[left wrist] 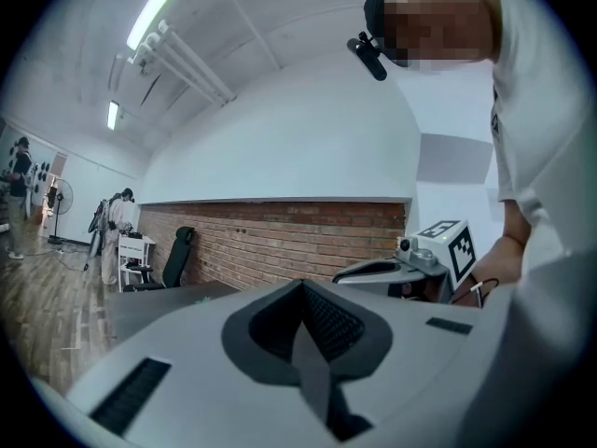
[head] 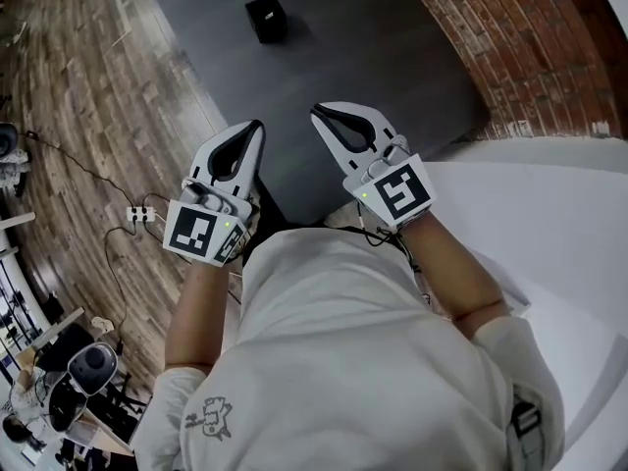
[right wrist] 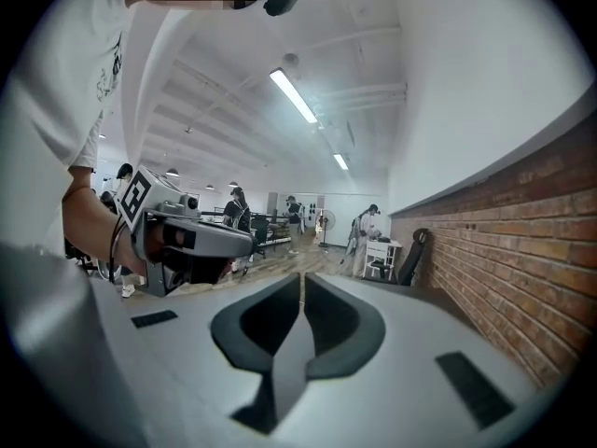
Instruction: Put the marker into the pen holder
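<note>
White T-shirt (head: 343, 361) cloth fills the bottom of the head view, and two bare forearms are stretched forward from it. Ahead of them, the left gripper (head: 255, 128) and the right gripper (head: 318, 113) are held side by side, near each other but apart, and are pointed out over a dark grey surface (head: 392, 57). In its own view, each gripper's jaws are seen closed tip to tip, with nothing caught between them. A small black square pen holder (head: 266, 18) is set on that surface, well ahead of both grippers. A brick wall (head: 530, 37) is seen at the right and a wooden floor (head: 88, 96) at the left.
</note>
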Tool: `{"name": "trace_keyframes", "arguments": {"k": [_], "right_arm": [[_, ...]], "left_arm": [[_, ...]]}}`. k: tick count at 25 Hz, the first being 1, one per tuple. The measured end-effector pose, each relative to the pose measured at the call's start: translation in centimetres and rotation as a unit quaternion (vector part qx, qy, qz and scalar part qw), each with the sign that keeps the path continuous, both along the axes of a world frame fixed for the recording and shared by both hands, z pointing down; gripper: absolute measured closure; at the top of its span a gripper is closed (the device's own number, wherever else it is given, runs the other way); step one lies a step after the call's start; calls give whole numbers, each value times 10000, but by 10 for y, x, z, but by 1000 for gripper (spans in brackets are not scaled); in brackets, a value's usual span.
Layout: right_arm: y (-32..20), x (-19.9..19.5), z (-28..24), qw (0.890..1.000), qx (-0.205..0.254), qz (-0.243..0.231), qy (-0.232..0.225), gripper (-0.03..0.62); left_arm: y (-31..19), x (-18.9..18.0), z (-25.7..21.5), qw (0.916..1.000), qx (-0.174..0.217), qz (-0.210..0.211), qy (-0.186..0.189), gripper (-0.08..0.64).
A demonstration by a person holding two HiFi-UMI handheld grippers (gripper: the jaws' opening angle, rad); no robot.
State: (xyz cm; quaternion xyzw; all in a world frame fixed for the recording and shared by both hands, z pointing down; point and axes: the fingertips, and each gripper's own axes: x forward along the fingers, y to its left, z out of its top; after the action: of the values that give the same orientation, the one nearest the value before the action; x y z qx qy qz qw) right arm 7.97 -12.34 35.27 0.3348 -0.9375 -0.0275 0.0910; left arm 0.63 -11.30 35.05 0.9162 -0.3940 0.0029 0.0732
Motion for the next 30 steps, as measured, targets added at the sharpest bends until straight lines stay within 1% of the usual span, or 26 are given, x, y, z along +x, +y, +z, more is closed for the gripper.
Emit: {"name": "trace_keyframes", "arguments": {"k": [7, 10, 15, 21, 24, 26, 30], "right_arm": [[36, 10, -16, 9997, 135, -166, -140, 586], [44, 17, -17, 9995, 118, -242, -189, 586], [55, 13, -24, 9988, 40, -422, -229, 588], [76, -6, -36, 9971, 87, -687, -322, 588], [88, -22, -37, 9962, 105, -826, -267, 588], [98, -33, -39, 9960, 126, -836, -284, 588], [120, -53, -46, 9968, 132, -708, -346, 588]], "left_arm": [[33, 1, -6, 9999, 6, -147, -15, 549], [42, 1, -6, 9997, -4, -237, -91, 549], [56, -10, -14, 9989, -49, -436, -164, 549], [71, -30, -25, 9981, -34, -545, -293, 549], [79, -44, -29, 9980, -1, -547, -328, 549], [86, -52, -32, 9981, 35, -496, -372, 549], [106, -72, -39, 9985, 106, -348, -401, 549]]}}
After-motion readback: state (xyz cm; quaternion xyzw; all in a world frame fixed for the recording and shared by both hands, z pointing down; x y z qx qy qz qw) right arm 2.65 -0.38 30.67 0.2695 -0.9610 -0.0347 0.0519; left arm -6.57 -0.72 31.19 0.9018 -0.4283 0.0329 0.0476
